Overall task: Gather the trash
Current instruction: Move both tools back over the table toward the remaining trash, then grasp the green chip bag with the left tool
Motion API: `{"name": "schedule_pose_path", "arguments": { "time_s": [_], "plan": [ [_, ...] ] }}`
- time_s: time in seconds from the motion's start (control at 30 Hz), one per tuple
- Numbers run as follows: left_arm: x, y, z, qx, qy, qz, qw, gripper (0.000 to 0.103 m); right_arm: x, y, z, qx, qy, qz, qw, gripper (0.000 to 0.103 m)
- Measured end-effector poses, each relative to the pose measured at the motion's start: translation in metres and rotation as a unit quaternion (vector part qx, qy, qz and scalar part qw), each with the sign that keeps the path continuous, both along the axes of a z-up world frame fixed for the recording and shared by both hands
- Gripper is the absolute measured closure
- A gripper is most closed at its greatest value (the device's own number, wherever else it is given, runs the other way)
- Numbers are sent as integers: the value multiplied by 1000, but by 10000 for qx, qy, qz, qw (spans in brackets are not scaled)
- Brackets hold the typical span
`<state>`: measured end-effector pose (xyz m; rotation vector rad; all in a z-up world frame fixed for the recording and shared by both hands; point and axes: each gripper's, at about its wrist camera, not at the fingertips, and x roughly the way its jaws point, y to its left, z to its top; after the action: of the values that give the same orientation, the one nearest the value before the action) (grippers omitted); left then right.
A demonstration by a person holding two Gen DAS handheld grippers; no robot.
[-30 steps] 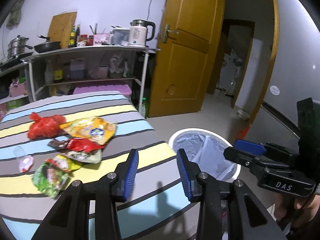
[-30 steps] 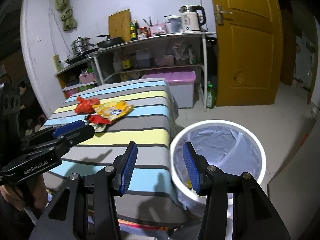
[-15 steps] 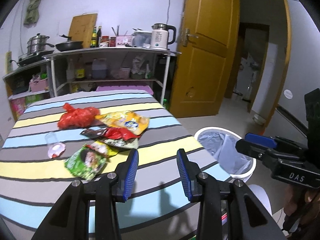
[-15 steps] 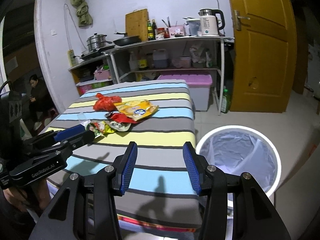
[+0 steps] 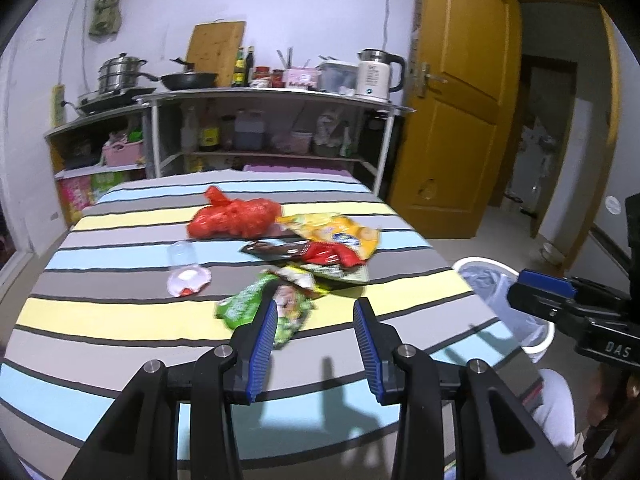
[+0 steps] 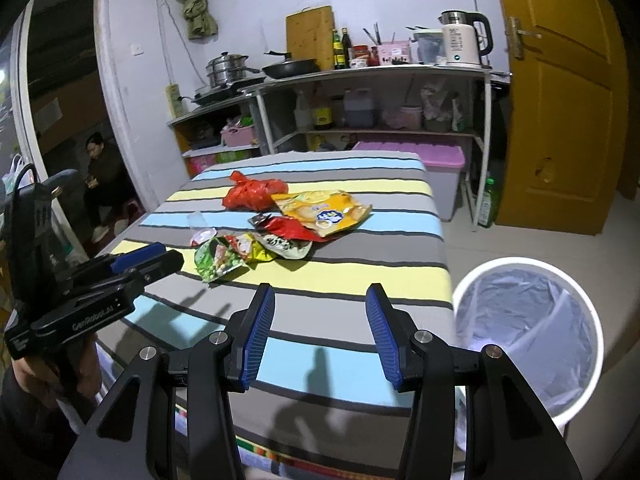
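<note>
Now over the near edge of the striped-cloth table (image 5: pixel 120 312): left gripper (image 5: pixel 315 344) with black arms and blue ribbed pads, jaws standing moderately wide, nothing between them, above the cloth, not touching it. Right gripper (image 6: pixel 320 338) of the same build, jaws wide and empty, above the near right corner of the table

Trash clustered toward the middle of the table, nearer the far edge than the near one:
- crumpled red plastic bag (image 5: pixel 234 220) farthest back
- yellow-orange snack packet (image 5: pixel 340 232) just beside it on the right, touching or slightly overlapping
- dark brown and red wrapper (image 5: pixel 308 252) in front of those, partly under the yellow-orange packet's near edge
- pale green and white pouch (image 5: pixel 332 274) lying against the red wrapper
- bright green snack bag (image 5: pixel 260 308) nearest the near edge, its lower part hidden behind the left gripper's left pad
- clear plastic cup with a pink and white peeled lid (image 5: pixel 186 270) lying on its side, apart from the pile on the left

On the floor off the right edge of the table: round white bin lined with a translucent bag (image 6: pixel 528 344), standing upright, open-topped

Beyond the far edge: metal shelving rack (image 6: pixel 372 76) with a white electric kettle (image 6: pixel 464 40), black pan and steel pot on top, yellow wooden door (image 6: pixel 560 100) at the right
</note>
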<state>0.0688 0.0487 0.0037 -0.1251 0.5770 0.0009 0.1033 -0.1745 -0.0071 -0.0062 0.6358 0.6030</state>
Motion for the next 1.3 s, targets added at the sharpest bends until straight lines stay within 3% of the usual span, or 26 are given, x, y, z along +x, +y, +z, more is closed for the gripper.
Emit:
{"name": "schedule_pose_path", "arguments": {
  "time_s": [0.13,0.57,1.1,1.3],
  "plan": [
    [7,17,-6,-70,110,154,9998,52,4,8,-3,-39,33,67,10000,55],
    [55,49,-31,-152,579,244,9979,44,21,22,-8,-118,123,146,9997,55],
    [78,32,-40,-5,890,-288,9956,36,45,50,-16,-256,191,330,9989,55],
    [83,24,-43,114,996,-539,9935,25,51,56,-17,-309,180,370,9987,55]
  ]
}}
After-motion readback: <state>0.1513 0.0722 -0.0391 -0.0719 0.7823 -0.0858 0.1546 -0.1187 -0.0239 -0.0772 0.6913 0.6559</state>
